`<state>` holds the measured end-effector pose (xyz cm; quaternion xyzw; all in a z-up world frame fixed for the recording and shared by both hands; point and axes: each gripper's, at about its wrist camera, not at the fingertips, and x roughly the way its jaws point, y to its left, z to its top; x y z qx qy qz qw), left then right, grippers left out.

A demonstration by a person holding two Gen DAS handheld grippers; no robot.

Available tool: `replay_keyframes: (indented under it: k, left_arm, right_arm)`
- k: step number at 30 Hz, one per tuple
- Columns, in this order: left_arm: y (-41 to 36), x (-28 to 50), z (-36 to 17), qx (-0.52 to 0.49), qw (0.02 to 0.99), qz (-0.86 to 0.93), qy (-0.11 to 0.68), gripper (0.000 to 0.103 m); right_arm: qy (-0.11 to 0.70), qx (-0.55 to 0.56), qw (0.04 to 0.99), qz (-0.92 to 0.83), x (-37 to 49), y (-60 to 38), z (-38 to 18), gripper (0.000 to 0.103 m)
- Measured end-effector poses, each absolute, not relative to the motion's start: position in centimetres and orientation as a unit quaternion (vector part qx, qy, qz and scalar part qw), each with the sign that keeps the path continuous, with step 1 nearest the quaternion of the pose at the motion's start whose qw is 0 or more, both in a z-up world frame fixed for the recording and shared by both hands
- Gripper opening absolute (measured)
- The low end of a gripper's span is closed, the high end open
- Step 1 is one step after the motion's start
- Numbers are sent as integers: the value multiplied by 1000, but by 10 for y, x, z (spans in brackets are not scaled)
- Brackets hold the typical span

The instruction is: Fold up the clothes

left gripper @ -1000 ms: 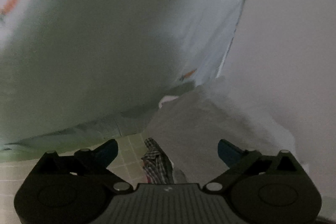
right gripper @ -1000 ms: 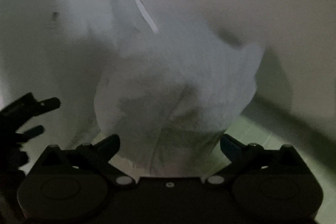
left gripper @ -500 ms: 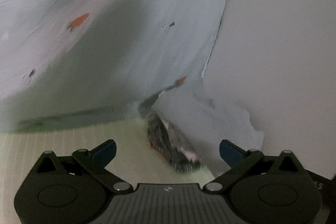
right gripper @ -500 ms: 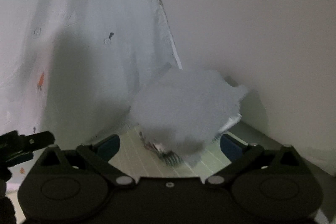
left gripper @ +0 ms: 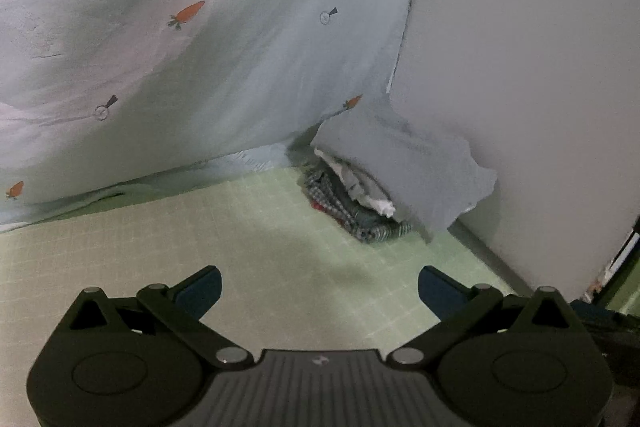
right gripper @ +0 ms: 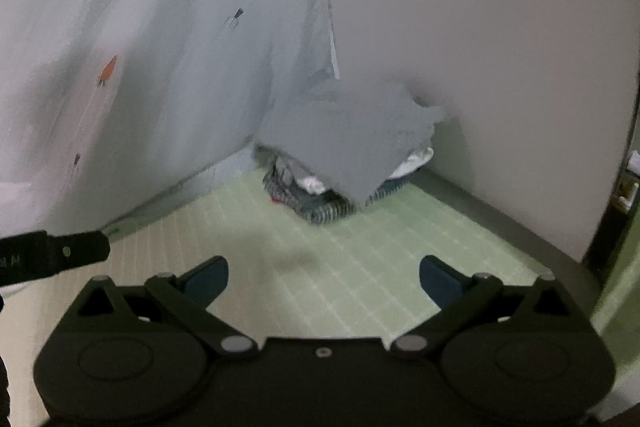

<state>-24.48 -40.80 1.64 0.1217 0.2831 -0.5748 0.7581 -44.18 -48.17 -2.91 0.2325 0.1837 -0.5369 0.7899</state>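
Left wrist view: the left gripper (left gripper: 318, 285) is hovering over the green grid mat (left gripper: 248, 247) with its jaws spread wide and nothing between them. The clothes pile (left gripper: 360, 203) is sitting well ahead in the corner, where the carrot-print sheet (left gripper: 200, 39) is meeting the plain wall (left gripper: 520, 67). A grey garment (left gripper: 420, 163) is draping over the top, with white and checked pieces poking out underneath. My guess at the risk: that grey piece is overhanging the stack loosely, so grabbing it by one edge is probably going to drag the lower layers out with it and mess up whatever is already folded. Compared with a second ago, the camera is sitting much further back. The pile was nearly filling the gap between the fingers then, and now there's a big stretch of mat in front of it.

Right wrist view: the right gripper (right gripper: 324, 275) is also gaping open and holding nothing. The same pile (right gripper: 320, 195) is looking blurry here, so the layers are hard to sort out. The other tool's black tip (right gripper: 60, 255) is poking in at the left, so the two are running close and could bump. Earlier the grey cloth was right up against this camera; now it's well apart
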Motion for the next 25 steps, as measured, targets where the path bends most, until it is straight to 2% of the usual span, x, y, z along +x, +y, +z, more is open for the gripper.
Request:
replay_keyframes:
  k: [13,25]
  left_arm:
    - [-328,-247,8,120,755,-580,283,103]
    - [-304,-244,9,119,754,-587,270,103]
  right_arm:
    - [205,217,790,-535,-448,-395,-36,103]
    - [198,204,791,-542,-446,-370,-34,103]
